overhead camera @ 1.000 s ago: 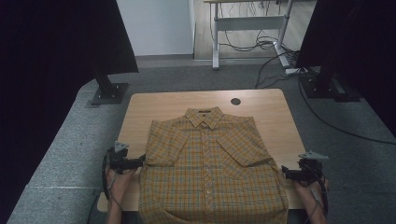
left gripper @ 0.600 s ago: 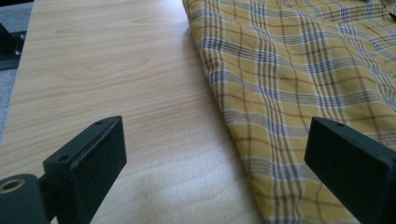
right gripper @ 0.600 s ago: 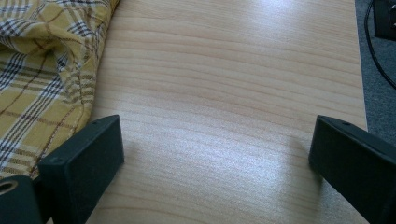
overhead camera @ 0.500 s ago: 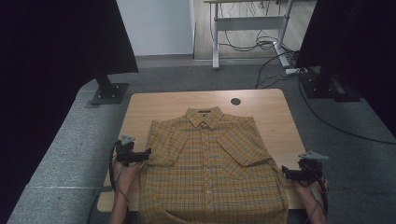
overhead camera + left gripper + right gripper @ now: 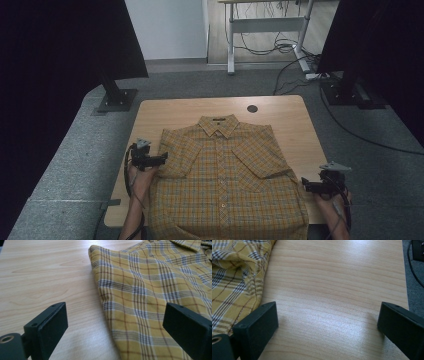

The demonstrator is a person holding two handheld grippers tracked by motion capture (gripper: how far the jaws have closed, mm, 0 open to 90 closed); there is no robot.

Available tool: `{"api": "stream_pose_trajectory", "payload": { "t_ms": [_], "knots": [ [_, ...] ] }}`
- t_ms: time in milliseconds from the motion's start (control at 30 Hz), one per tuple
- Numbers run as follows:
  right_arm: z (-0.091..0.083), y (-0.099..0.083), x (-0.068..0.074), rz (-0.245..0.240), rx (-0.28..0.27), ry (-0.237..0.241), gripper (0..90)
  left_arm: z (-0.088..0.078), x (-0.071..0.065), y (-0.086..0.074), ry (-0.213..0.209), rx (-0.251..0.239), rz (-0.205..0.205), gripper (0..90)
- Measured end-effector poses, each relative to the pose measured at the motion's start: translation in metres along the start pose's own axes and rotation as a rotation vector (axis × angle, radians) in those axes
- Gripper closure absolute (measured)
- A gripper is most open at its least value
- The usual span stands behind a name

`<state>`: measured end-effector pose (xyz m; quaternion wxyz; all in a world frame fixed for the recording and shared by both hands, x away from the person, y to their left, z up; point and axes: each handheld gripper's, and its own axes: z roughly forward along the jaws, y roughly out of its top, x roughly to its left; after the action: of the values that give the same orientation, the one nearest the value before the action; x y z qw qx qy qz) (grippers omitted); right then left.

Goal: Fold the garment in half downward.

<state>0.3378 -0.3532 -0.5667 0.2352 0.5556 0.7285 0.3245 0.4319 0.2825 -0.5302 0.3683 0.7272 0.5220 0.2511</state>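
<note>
A yellow plaid shirt lies flat on the wooden table, collar away from me, both sleeves folded over its front. My left gripper is open at the shirt's left edge by the folded sleeve; in the left gripper view the jaws straddle the shirt's edge, one over bare wood, one over cloth. Off the shirt's right side, my right gripper stands open. The right gripper view has bare table between its jaws and the shirt's rumpled edge at the left.
A round cable hole sits in the table's far right part. Grey carpet surrounds the table. Black stands and loose cables are on the floor beyond it.
My left gripper has moved forward and right, from off the table's left side onto the shirt's left edge. The right gripper has stayed in place.
</note>
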Motion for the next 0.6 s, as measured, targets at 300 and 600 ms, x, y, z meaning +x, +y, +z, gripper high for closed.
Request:
{"api": "stream_pose_trajectory", "payload": {
  "t_ms": [300, 600],
  "knots": [
    [0.000, 0.000, 0.000, -0.002, 0.000, 0.001, 2.5, 0.017, 0.001, 0.007, 0.013, 0.007, -0.001, 5.8],
    [0.000, 0.000, 0.000, -0.003, 0.000, 0.002, 2.6, 0.031, 0.002, 0.012, 0.021, 0.022, 0.010, 5.8]
  ]
}}
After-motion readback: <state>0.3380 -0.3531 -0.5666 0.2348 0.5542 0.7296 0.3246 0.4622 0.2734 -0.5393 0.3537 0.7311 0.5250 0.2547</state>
